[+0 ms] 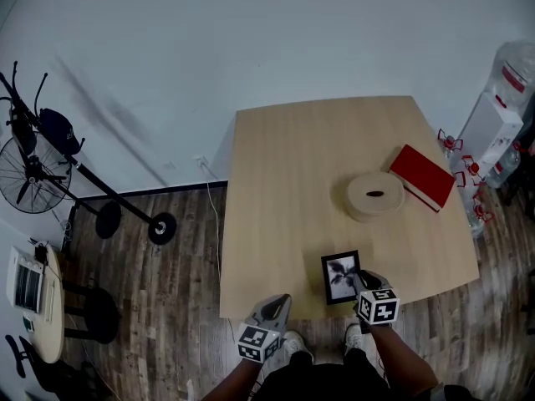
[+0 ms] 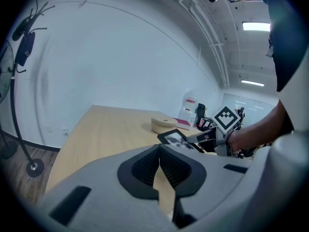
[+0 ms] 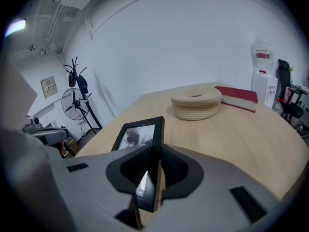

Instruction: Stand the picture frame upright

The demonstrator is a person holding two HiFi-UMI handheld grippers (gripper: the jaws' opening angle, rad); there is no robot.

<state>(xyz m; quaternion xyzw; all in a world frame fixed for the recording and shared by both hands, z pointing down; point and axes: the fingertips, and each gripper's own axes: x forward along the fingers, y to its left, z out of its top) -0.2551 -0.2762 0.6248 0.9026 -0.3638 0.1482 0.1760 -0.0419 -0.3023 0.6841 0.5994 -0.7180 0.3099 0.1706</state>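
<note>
Plainly the picture frame (image 1: 341,276) is close to the table's (image 1: 284,190) near edge, right of middle, with the right gripper (image 3: 153,175) clamped on its thin side rail. The left gripper (image 2: 159,166) hangs off that edge, jaws together on nothing. The frame looks light and stiff, with slick black rails and probably a breakable glazed front, so the rail is the place to pinch. No writing is legible on it.
</note>
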